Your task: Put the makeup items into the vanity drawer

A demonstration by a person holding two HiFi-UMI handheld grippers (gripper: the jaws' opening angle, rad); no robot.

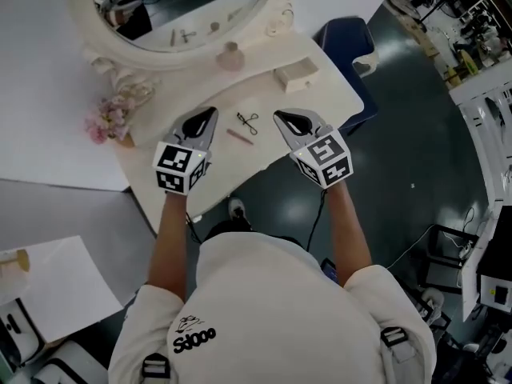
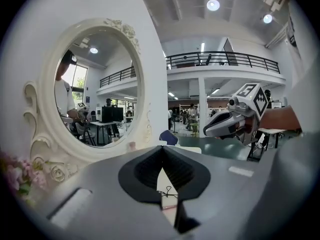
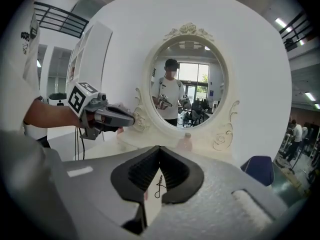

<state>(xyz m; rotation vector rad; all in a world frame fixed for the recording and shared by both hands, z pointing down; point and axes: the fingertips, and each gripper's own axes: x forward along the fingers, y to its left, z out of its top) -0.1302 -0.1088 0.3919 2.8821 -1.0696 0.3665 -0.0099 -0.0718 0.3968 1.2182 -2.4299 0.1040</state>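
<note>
Head view: the left tool (image 1: 210,113) and right tool (image 1: 280,117) are both closed and empty, above the bench's (image 1: 336,94) front edge. Between them lie a lash curler (image 1: 248,121) and a pink stick (image 1: 240,137). A bottle (image 1: 230,54) stands by the mirror (image 1: 192,14).

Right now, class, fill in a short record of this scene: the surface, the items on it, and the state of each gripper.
Surface: white vanity with round mirror
Loose items: curler and pink stick, lying between the grippers
By the mirror: pink bottle, small box, flowers
Left gripper: shut, empty, above the vanity's front edge
Right gripper: shut, empty, above the vanity's front edge
</note>
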